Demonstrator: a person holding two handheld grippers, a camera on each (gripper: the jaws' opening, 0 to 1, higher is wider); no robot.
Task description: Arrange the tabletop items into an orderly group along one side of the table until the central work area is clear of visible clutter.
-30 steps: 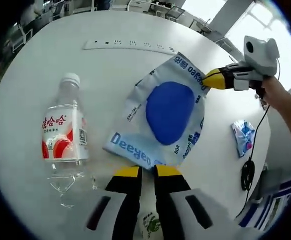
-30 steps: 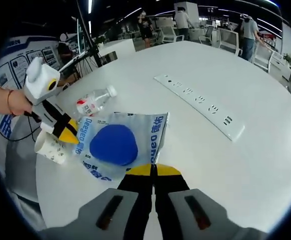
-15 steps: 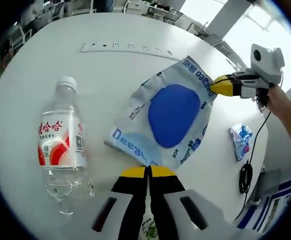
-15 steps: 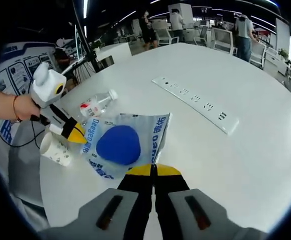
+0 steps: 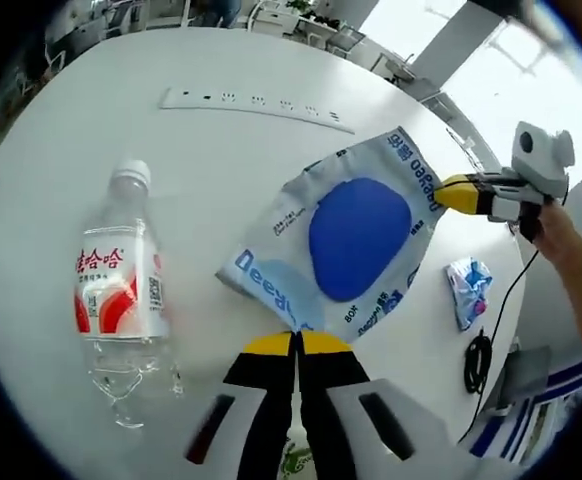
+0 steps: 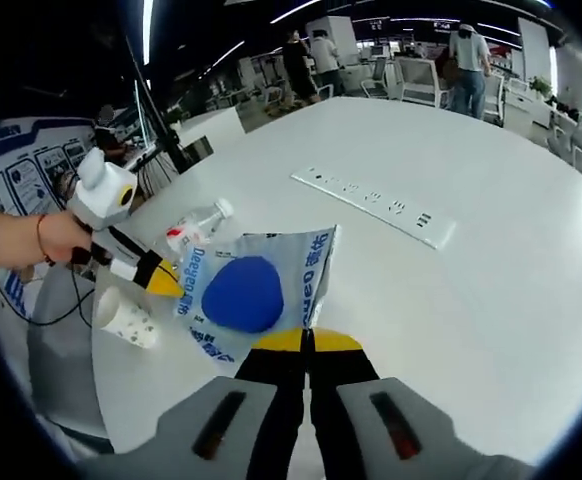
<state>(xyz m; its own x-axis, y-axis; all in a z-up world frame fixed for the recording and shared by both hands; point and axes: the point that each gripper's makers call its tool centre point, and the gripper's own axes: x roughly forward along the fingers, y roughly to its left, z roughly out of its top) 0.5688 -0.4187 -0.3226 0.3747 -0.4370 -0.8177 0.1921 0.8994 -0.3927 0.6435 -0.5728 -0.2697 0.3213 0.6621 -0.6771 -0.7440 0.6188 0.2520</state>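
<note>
A white and blue Deeyeo bag (image 5: 356, 240) with a blue oval is stretched between both grippers over the white table (image 5: 221, 160). My left gripper (image 5: 296, 345) is shut on its near edge. My right gripper (image 5: 449, 190), held by a hand, is shut on the far corner. In the right gripper view the right gripper (image 6: 306, 342) grips the bag (image 6: 256, 290) and the left gripper (image 6: 166, 283) holds its other end. A clear water bottle (image 5: 121, 290) with a red label lies to the left of the bag.
A long white power strip (image 5: 256, 102) lies farther across the table. A small blue packet (image 5: 466, 290) and a black cable (image 5: 476, 350) are near the right edge. A paper cup (image 6: 126, 318) lies by the left gripper. People stand among chairs in the background.
My left gripper's jaws, slightly apart a second ago, have shut on the bag's edge. The right gripper has kept its hold, and the bag has drawn a little away from the bottle.
</note>
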